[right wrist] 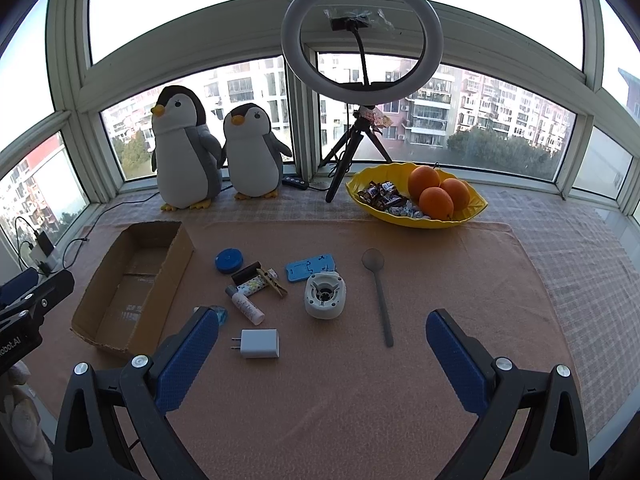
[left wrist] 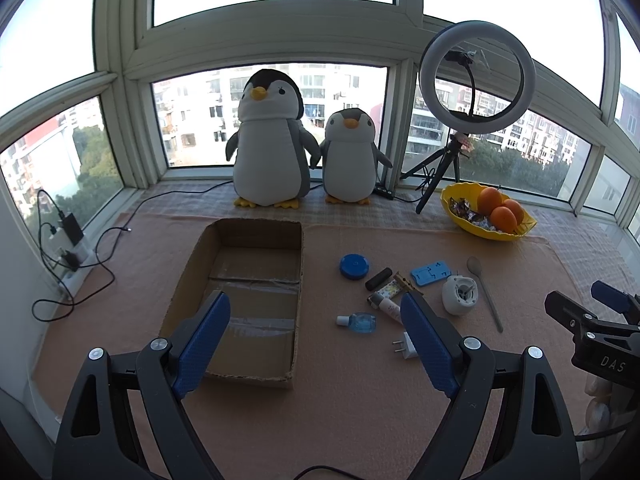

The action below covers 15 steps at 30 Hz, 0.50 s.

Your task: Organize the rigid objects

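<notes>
An empty cardboard box (left wrist: 256, 240) (right wrist: 120, 276) lies on the pink cloth. To its right lie small items: a blue round lid (left wrist: 354, 266) (right wrist: 229, 260), a black cylinder (left wrist: 378, 279), a blue phone stand (left wrist: 431, 273) (right wrist: 310, 267), a white round device (left wrist: 460, 295) (right wrist: 325, 295), a spoon (left wrist: 484, 286) (right wrist: 380, 292), a white tube (right wrist: 248, 307), a small blue bottle (left wrist: 358, 322) and a white plug (left wrist: 406, 347) (right wrist: 256, 343). My left gripper (left wrist: 316, 316) hangs open above the box's right wall. My right gripper (right wrist: 322, 332) stands open, empty, short of the items.
Two plush penguins (left wrist: 272, 140) (right wrist: 184, 148) stand at the window. A ring light on a tripod (left wrist: 478, 76) (right wrist: 362, 36) and a yellow fruit bowl (left wrist: 468, 222) (right wrist: 400, 218) with oranges sit at the back right. Chargers and cables (left wrist: 68, 248) lie at the left edge.
</notes>
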Available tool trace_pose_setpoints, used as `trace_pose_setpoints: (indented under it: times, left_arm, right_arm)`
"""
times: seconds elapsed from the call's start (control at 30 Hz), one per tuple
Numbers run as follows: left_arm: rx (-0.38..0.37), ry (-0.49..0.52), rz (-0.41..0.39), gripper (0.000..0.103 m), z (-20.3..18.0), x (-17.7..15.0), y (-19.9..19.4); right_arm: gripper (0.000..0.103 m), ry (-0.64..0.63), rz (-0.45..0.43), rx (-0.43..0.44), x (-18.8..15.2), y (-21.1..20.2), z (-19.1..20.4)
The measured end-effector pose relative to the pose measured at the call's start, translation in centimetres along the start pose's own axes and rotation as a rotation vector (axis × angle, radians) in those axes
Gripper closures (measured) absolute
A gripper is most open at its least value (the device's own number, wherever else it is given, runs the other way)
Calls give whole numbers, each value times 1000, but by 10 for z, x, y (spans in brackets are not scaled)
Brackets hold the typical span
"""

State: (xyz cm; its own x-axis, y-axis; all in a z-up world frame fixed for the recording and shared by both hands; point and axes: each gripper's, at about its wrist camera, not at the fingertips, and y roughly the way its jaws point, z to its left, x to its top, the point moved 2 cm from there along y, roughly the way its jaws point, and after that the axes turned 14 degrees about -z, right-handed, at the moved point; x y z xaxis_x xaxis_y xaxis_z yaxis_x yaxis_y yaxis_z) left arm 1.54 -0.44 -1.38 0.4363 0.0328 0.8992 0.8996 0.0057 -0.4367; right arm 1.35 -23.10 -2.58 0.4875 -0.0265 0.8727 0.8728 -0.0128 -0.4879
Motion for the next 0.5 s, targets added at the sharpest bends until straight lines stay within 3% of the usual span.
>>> trace_pose_setpoints:
  times: [0.5]
  left_arm:
    - [-2,-2,9,15,0,-1,2]
  right_arm:
    - [1,2,11,3,-2,2,1]
